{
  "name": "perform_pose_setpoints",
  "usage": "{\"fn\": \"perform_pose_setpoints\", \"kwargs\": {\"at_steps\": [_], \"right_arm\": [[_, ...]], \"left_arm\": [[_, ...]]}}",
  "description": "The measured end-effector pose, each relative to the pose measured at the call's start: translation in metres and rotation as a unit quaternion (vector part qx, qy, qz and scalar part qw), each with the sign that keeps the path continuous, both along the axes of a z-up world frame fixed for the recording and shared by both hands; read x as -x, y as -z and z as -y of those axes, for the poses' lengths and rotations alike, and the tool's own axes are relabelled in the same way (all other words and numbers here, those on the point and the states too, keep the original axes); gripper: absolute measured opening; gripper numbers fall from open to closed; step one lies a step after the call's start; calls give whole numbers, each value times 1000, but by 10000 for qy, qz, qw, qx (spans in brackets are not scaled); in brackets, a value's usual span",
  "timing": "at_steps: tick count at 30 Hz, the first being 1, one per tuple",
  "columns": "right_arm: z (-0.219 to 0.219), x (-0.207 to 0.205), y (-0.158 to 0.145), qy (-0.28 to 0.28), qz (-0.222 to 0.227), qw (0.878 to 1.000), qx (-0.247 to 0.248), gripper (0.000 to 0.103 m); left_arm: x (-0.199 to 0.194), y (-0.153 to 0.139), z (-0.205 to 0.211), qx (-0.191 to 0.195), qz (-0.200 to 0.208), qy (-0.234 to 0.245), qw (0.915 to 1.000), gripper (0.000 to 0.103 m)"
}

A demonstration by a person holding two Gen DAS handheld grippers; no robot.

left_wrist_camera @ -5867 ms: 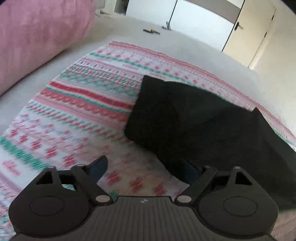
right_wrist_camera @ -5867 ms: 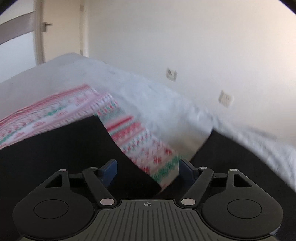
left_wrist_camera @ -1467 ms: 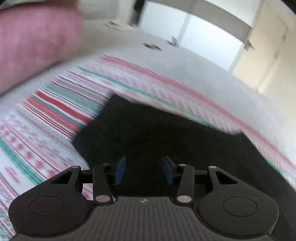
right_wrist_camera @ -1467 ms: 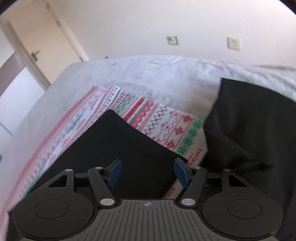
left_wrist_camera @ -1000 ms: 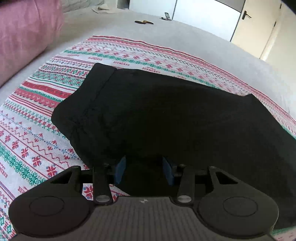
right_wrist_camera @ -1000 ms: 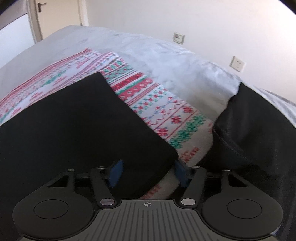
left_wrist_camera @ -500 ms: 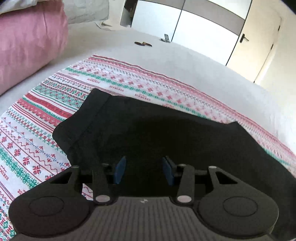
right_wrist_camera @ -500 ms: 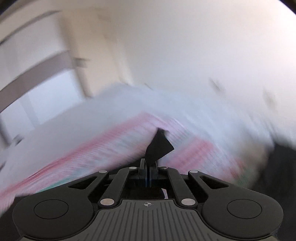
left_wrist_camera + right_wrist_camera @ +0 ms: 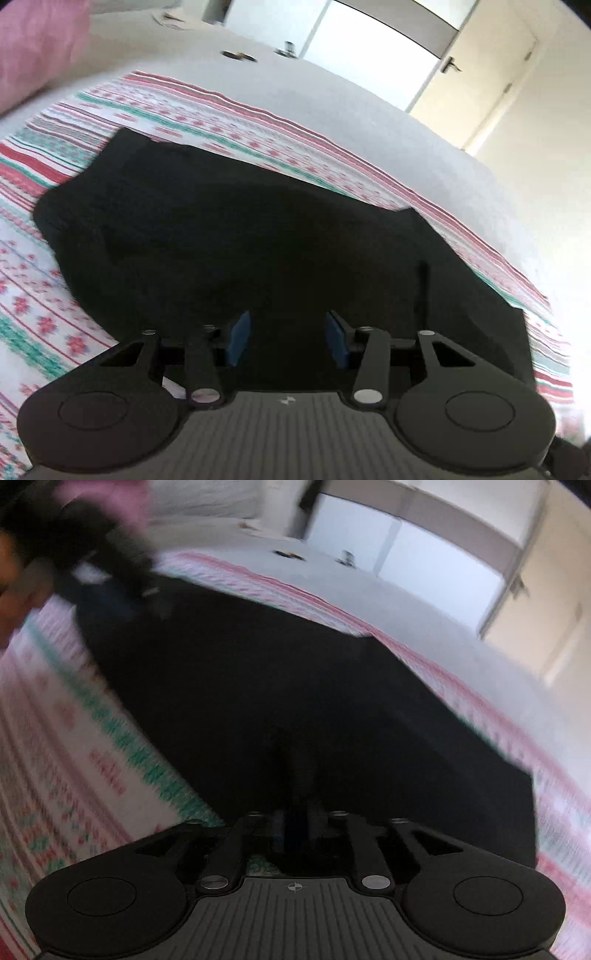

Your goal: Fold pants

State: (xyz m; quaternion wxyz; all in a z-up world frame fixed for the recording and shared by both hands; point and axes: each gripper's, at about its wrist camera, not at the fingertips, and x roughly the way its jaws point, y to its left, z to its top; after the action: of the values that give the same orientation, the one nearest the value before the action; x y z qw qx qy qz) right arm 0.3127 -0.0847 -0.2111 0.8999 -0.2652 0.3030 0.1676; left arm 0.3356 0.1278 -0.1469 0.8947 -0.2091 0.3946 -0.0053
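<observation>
I have the pants spread as a dark slab on the patterned blanket, filling the middle of my left view from about nine o'clock across to three o'clock, with one squared corner up near eleven. My left gripper sits low over the near edge of the cloth with its blue pads spread apart and nothing between them; I judge I am keeping it there to steady or meet the fabric while the other side does the carrying. My right gripper is pressed together, and dark cloth rises straight out from between its tips toward twelve o'clock, so I read it as pinching a piece of the pants, though blur keeps me from seeing exactly which edge. In that right view the pants run from ten o'clock down to four o'clock, and at ten o'clock I can make out my other hand and gripper, smeared by motion. The pinch looks meant to bring one end over the rest. A pink pillow lies well apart at eleven o'clock, on the bed.
</observation>
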Motion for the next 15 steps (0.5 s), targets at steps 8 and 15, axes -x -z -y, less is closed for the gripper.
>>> {"fn": "perform_pose_setpoints", "kwargs": {"at_steps": [8,15], "right_arm": [[12,-10,0,114,-75,9997,-207,69],[9,-12,4,-139,-201,9986,-479,2]], "left_arm": [[-2,8,20,406,-49,427,9982,37],[-8,17,35,1131,-166,811,9901,37]]}}
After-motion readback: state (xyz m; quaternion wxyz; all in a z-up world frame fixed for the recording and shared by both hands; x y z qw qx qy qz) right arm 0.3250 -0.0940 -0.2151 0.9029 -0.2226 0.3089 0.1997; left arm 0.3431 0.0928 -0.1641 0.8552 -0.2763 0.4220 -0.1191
